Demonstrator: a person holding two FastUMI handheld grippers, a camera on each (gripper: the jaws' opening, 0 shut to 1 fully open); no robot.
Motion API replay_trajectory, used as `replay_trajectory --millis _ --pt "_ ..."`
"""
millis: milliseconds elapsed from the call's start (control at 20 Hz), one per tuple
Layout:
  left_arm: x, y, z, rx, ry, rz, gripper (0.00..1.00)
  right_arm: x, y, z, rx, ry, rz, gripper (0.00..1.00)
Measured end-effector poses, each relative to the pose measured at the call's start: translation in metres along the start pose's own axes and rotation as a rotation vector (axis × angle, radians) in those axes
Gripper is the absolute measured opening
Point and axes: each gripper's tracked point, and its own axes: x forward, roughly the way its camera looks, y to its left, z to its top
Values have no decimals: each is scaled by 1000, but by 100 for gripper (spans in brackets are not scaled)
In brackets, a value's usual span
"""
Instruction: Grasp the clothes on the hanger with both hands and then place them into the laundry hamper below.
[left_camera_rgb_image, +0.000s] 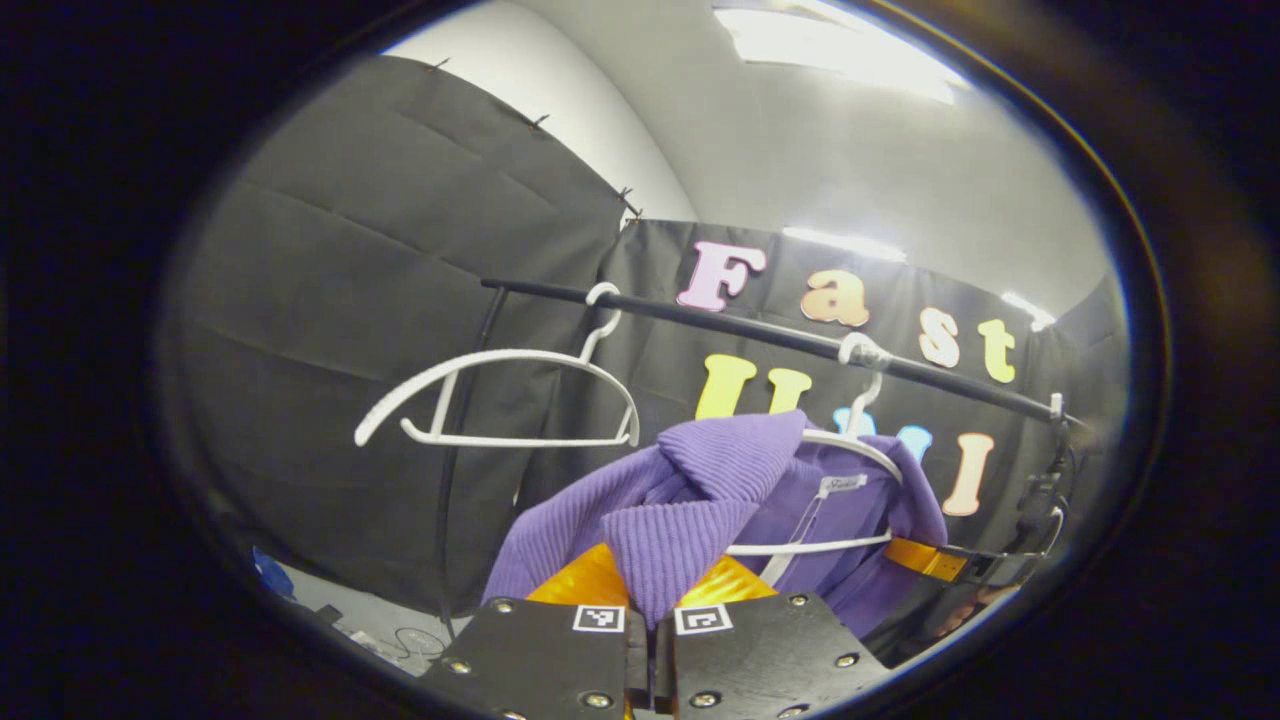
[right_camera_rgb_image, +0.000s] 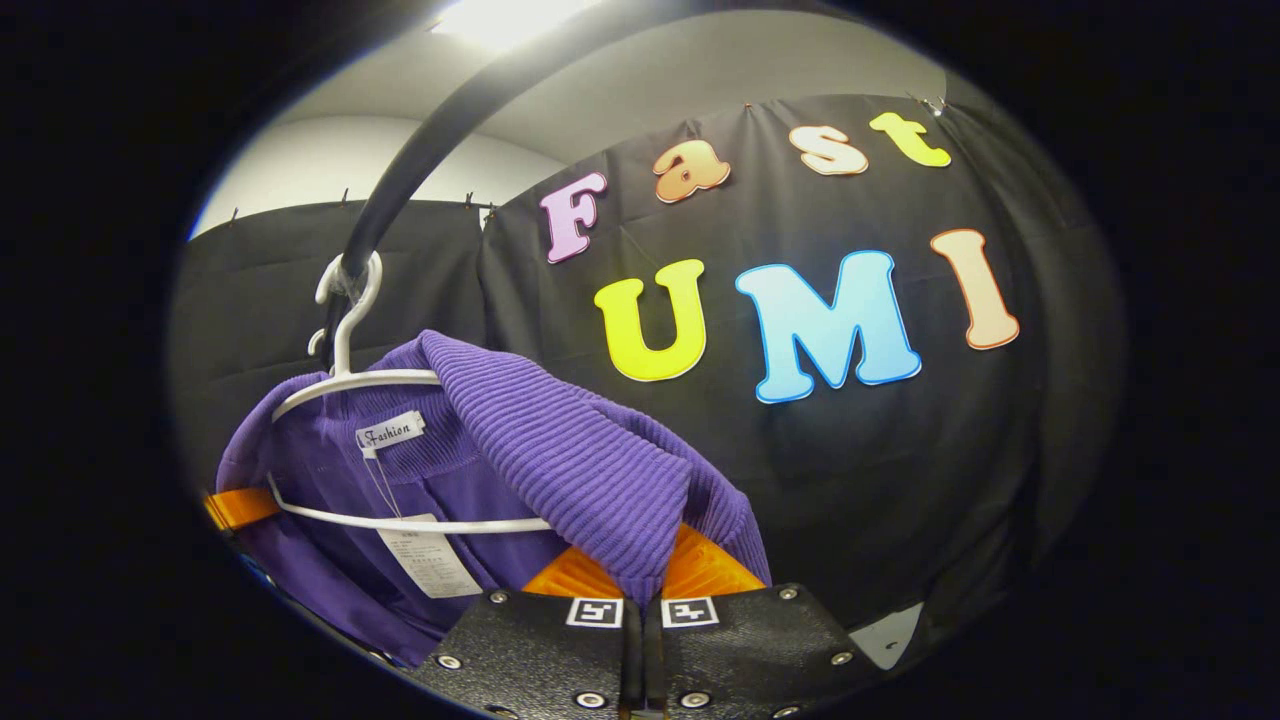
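Left gripper view: the left gripper (left_camera_rgb_image: 652, 600) has its two fingers drawn together on a fold of the ribbed purple sweater (left_camera_rgb_image: 700, 500), which hangs on a white hanger (left_camera_rgb_image: 850, 450) hooked over the black rail (left_camera_rgb_image: 760, 335). An empty white hanger (left_camera_rgb_image: 500, 400) hangs farther along the same rail. The other gripper reaches in at the sweater's far shoulder. Right gripper view: the right gripper (right_camera_rgb_image: 642, 600) likewise has its fingers closed on a fold of the sweater's ribbed collar (right_camera_rgb_image: 560, 450). A white woven neck label (right_camera_rgb_image: 392, 432) carries script writing, and a paper swing tag (right_camera_rgb_image: 430, 555) hangs below it on a thread; its print is too small to make out. The laundry hamper cannot be located in these views.
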Motion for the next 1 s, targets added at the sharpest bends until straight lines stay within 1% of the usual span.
replay_trajectory --millis 50,100,200,250,300,350,400,450,500,650,700,800,900,950,1000 --pt "-2 3 4 6 -9 8 0 -3 -4 3 -11 -24 -12 0" --pt "-3 5 9 10 -18 13 4 -6 -9 8 -30 -56 -32 0" --pt "-4 11 19 15 -42 29 4 -10 -11 15 -60 -111 -54 0" --pt "-3 13 23 12 -52 27 10 -8 -10 16 -65 -127 -54 0" --pt "-2 15 25 5 -57 29 3 -8 -10 17 -81 -133 -52 0" --pt "-2 18 27 3 -60 36 0 -8 -13 18 -104 -139 -64 0" --pt "-1 21 31 3 -71 45 3 -12 -14 26 -121 -160 -76 0" --pt "0 24 38 1 -88 57 3 -17 -15 33 -126 -183 -83 0" --pt "0 27 47 0 -110 68 10 -16 -16 41 -129 -205 -87 0" --pt "-2 34 68 10 -159 83 10 -10 -22 43 -143 -223 -87 0" --pt "-1 35 72 13 -167 85 3 -9 -21 42 -158 -226 -87 0" --pt "0 39 81 32 -181 79 3 -6 -23 47 -195 -245 -95 0" --pt "4 47 93 35 -196 55 3 -4 -23 52 -214 -271 -97 0" --pt "7 52 94 34 -188 45 10 -2 -20 50 -211 -268 -90 0" --pt "9 55 95 37 -179 28 3 -1 -19 49 -210 -263 -85 0"
